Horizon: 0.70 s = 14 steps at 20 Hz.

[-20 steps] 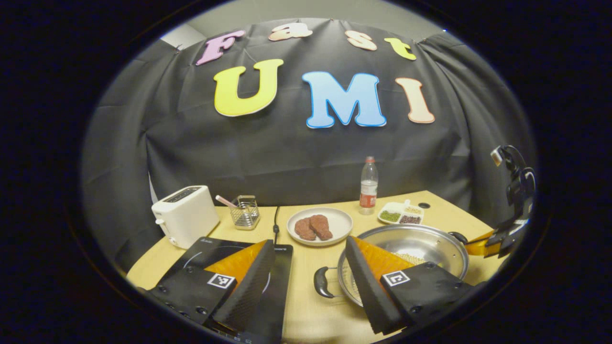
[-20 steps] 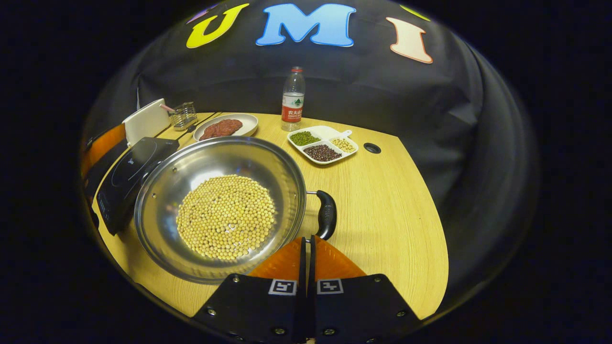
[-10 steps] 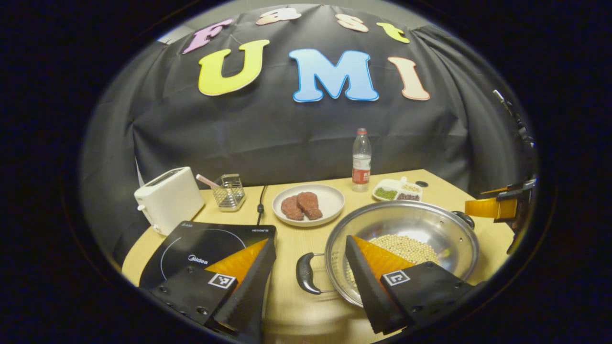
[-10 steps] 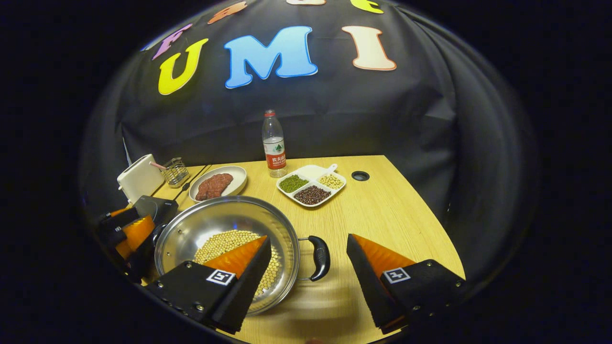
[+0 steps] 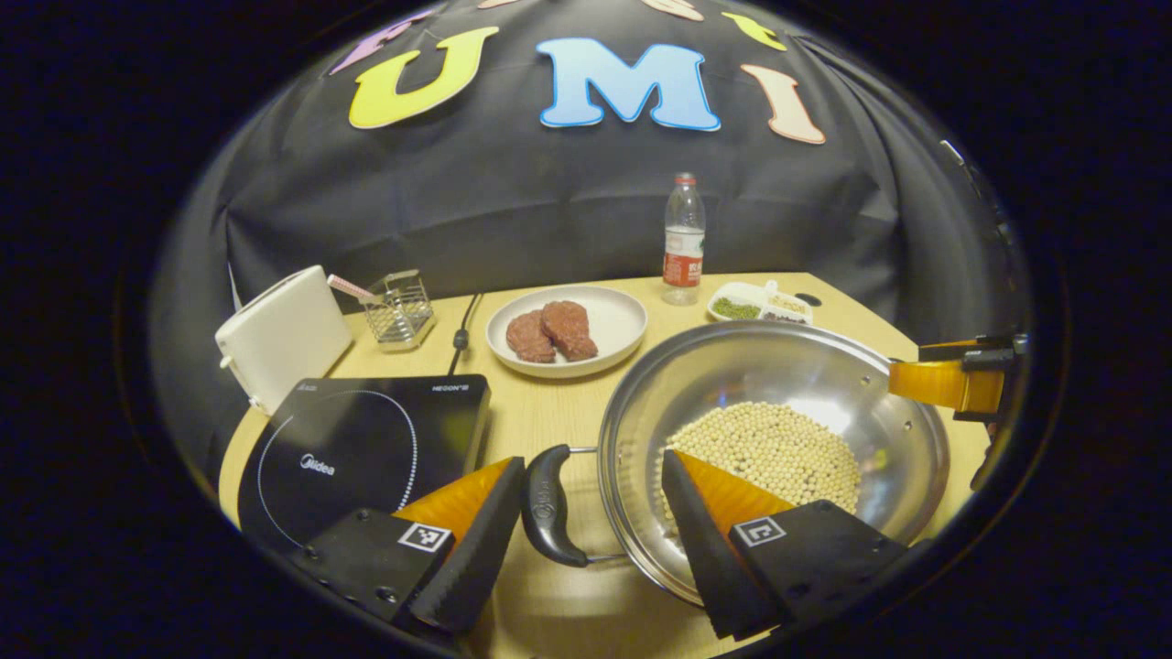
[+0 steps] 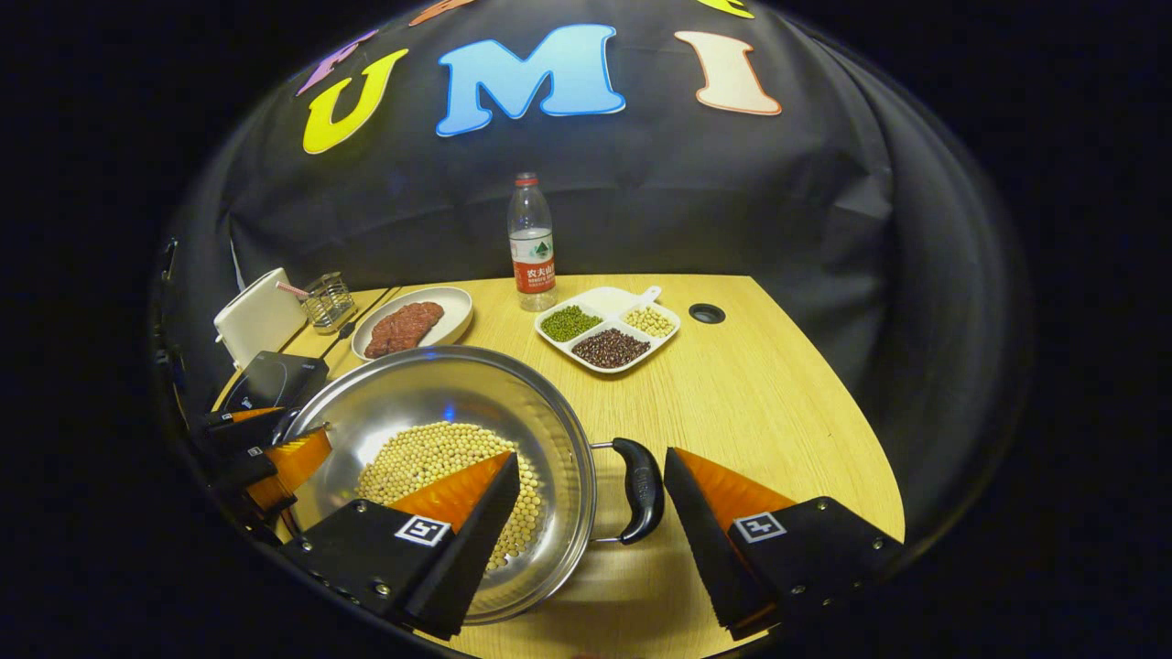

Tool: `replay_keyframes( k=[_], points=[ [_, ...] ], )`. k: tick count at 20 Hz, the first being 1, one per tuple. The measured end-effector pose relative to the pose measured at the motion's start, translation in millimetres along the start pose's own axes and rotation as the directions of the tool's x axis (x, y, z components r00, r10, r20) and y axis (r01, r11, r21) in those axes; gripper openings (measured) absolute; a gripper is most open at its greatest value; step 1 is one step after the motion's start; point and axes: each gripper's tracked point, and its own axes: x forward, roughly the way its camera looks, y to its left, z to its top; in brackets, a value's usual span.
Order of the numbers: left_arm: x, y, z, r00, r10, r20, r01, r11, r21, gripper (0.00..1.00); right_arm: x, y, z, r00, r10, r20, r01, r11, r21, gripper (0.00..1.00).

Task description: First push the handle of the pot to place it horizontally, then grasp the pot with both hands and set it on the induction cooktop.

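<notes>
Pot sat on the tabletop; in the left gripper view my left tool gaped around its near handle, ready to close squarely. In the right gripper view my right tool straddled the other handle, also unclenched; I judged closing both together best.

Pot's near rim behind finger

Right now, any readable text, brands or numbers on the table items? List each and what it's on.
"Midea": on the black glass induction cooktop, inside its dotted ring.
Small print in the cooktop's far corners: too blurred to read.
Red label on the clear plastic water bottle: too small to read.
Embossed mark on the black handle of the steel pot: unreadable.
</notes>
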Motion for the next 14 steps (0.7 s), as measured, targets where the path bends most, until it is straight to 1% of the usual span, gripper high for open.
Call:
replay_keyframes(
  k=[1, 2, 3, 4, 5, 6, 7, 8, 9, 11, 12, 13, 14],
  points=[
    [0.7, -0.4, -2.1, 1.0, 0.003, -0.009, -0.003, 1.0, -0.007, 1.0, 3.2, -0.1, -2.5, 1.0, -0.003, -0.012, 0.003, 1.0, 0.006, 0.97],
    [3.8, -0.7, -5.5, 1.0, 0.005, -0.02, -0.005, 1.0, -0.015, 0.98, 6.8, -2.2, -3.8, 1.0, -0.01, -0.021, 0.01, 1.0, 0.01, 0.97],
    [7.0, -1.0, -8.1, 1.0, 0.007, -0.03, -0.007, 1.0, -0.021, 1.0, 10.1, -3.9, -6.6, 0.999, -0.02, -0.032, 0.02, 1.0, 0.013, 0.97],
    [8.3, -0.8, -11.6, 0.999, 0.006, -0.04, -0.007, 1.0, -0.029, 0.98, 13.1, -4.2, -9.7, 0.999, -0.021, -0.047, 0.022, 1.0, 0.018, 0.97],
    [10.4, -0.3, -14.5, 0.999, 0.007, -0.05, -0.009, 0.999, -0.036, 0.98, 15.6, -5.9, -13.0, 0.998, -0.029, -0.06, 0.03, 0.999, 0.024, 0.97],
    [11.8, 1.7, -18.8, 0.998, 0.011, -0.061, -0.014, 0.999, -0.042, 0.98, 17.9, -6.7, -15.7, 0.997, -0.029, -0.071, 0.031, 0.999, 0.026, 0.9],
    [12.8, 3.4, -19.7, 0.998, 0.011, -0.064, -0.014, 0.999, -0.051, 0.92, 21.5, -7.6, -16.7, 0.996, -0.037, -0.079, 0.04, 0.999, 0.028, 0.83],
    [13.3, 2.1, -18.6, 0.998, 0.011, -0.06, -0.014, 0.998, -0.059, 0.87, 17.0, -12.5, -16.8, 0.995, -0.059, -0.08, 0.061, 0.998, 0.025, 0.81],
    [14.2, 2.3, -18.8, 0.998, 0.013, -0.061, -0.017, 0.998, -0.06, 0.86, 15.8, -12.6, -16.6, 0.995, -0.052, -0.082, 0.055, 0.998, 0.033, 0.64],
    [14.3, 3.0, -18.1, 0.998, 0.017, -0.061, -0.02, 0.998, -0.061, 0.84, 19.0, -11.7, -20.0, 0.995, -0.044, -0.09, 0.048, 0.998, 0.039, 0.66],
    [13.1, 3.8, -20.1, 0.997, 0.02, -0.075, -0.025, 0.998, -0.065, 0.87, 18.2, -11.6, -20.9, 0.995, -0.043, -0.089, 0.046, 0.998, 0.032, 0.66],
    [13.8, 4.9, -21.0, 0.996, 0.027, -0.09, -0.034, 0.997, -0.072, 0.86, 19.5, -12.0, -19.9, 0.995, -0.045, -0.089, 0.047, 0.999, 0.018, 0.62],
    [15.7, 6.1, -21.0, 0.994, 0.035, -0.105, -0.044, 0.996, -0.082, 0.84, 20.2, -11.8, -21.4, 0.995, -0.047, -0.087, 0.048, 0.999, 0.007, 0.62]
  ],
)
